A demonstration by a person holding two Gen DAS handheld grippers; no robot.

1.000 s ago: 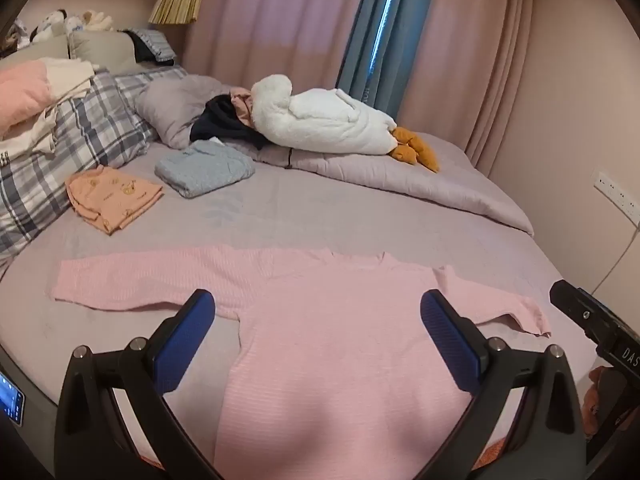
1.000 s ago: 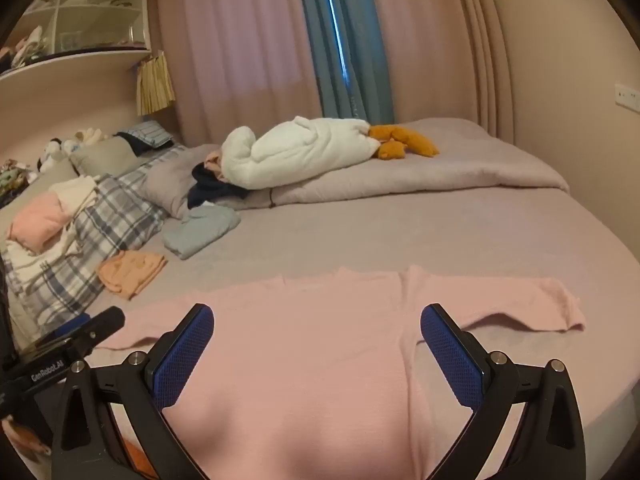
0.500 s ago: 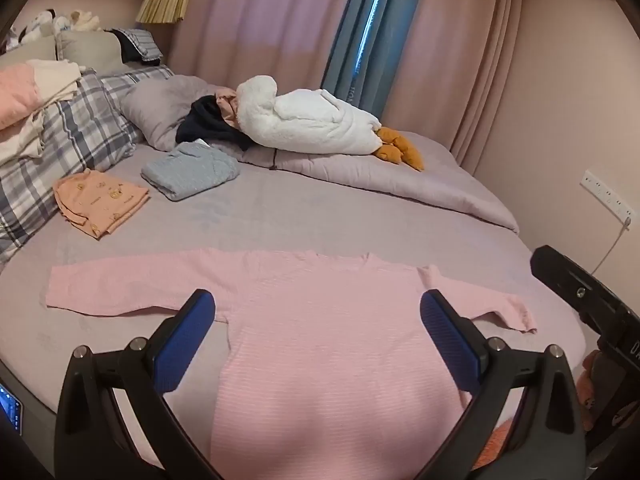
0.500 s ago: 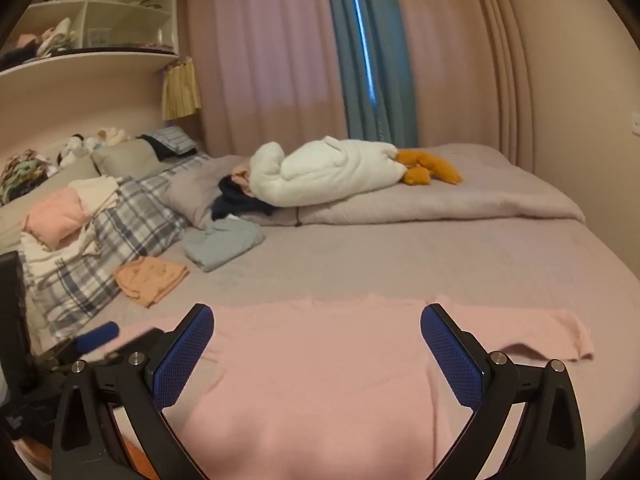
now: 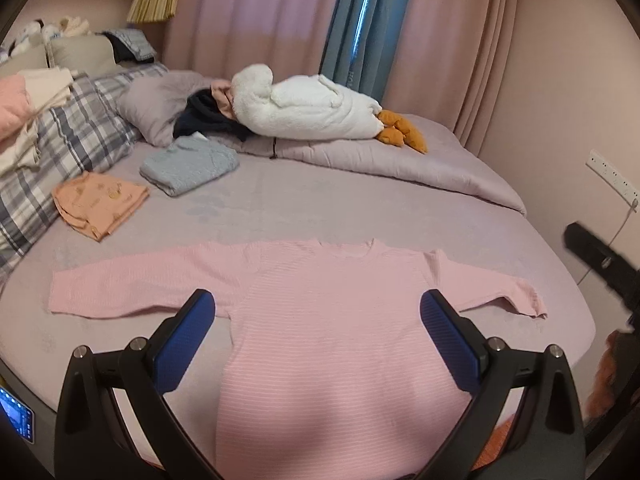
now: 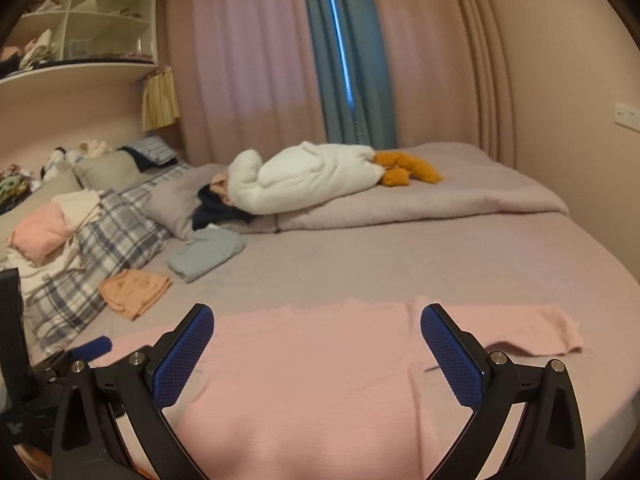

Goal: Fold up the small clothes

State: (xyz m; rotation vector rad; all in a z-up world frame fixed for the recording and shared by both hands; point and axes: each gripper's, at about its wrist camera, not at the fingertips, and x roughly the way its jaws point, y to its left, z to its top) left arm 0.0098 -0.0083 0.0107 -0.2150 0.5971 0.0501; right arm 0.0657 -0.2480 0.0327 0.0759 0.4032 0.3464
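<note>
A pink long-sleeved top (image 5: 332,320) lies flat on the grey bed (image 5: 320,208), both sleeves spread out, neck toward the far side. It also shows in the right wrist view (image 6: 312,372). My left gripper (image 5: 318,320) is open and empty, held above the top's body. My right gripper (image 6: 318,332) is open and empty, held above the top near the bed's front edge. The right gripper's black body (image 5: 600,264) shows at the right edge of the left wrist view. The left gripper's blue fingertip (image 6: 94,346) shows at the left of the right wrist view.
A folded orange garment (image 5: 100,204) and a folded grey-blue garment (image 5: 190,164) lie at the back left. A white plush duck (image 5: 304,108) rests on a rolled duvet (image 5: 400,164). Plaid pillows (image 5: 60,148) with stacked clothes stand left. Wall and curtains stand right.
Both grippers have pulled back and lifted a little from the top, and both views have tilted up. Both stay open. The top has not moved.
</note>
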